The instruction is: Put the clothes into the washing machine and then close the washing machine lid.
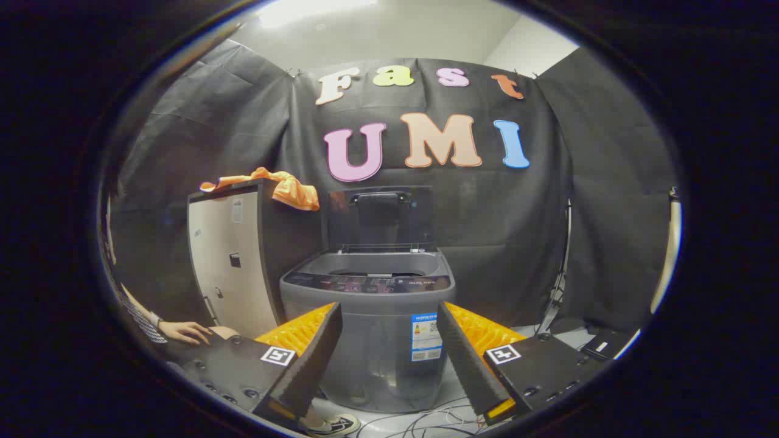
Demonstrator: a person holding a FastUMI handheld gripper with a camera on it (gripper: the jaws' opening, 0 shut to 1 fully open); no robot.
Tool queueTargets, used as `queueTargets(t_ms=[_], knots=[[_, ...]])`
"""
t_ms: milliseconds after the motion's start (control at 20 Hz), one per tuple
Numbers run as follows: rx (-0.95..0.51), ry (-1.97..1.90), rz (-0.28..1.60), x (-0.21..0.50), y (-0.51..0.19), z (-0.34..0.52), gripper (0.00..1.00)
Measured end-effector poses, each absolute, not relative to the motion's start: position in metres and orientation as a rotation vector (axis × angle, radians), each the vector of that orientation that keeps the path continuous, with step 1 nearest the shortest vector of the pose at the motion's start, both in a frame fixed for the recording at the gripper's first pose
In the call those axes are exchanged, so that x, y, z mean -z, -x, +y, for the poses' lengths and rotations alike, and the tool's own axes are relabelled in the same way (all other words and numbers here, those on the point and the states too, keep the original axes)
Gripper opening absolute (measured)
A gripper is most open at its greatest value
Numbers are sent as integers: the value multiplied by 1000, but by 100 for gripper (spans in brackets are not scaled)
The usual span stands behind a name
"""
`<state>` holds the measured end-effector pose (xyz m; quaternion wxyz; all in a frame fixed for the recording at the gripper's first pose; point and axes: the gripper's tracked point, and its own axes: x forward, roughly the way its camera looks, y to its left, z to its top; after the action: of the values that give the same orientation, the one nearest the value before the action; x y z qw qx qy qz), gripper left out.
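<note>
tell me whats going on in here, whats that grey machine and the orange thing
A person is holding a two-finger gripper with its fingers open and empty, pointed at a grey washing machine just ahead. The machine's lid stands upright, open. The orange clothes lie draped on top of a white cabinet beside the machine, not yet picked up. A hand rests low beside the gripper.

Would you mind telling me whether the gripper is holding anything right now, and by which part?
Nothing is held: the gripper is open, with the washing machine beyond its fingers.
</note>
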<state>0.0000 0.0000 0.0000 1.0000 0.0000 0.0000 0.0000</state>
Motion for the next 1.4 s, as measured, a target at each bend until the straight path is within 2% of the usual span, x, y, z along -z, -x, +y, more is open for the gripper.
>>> queueTargets(t_ms=[1400], knots=[[4,-47,29,-1,-10,8,97]])
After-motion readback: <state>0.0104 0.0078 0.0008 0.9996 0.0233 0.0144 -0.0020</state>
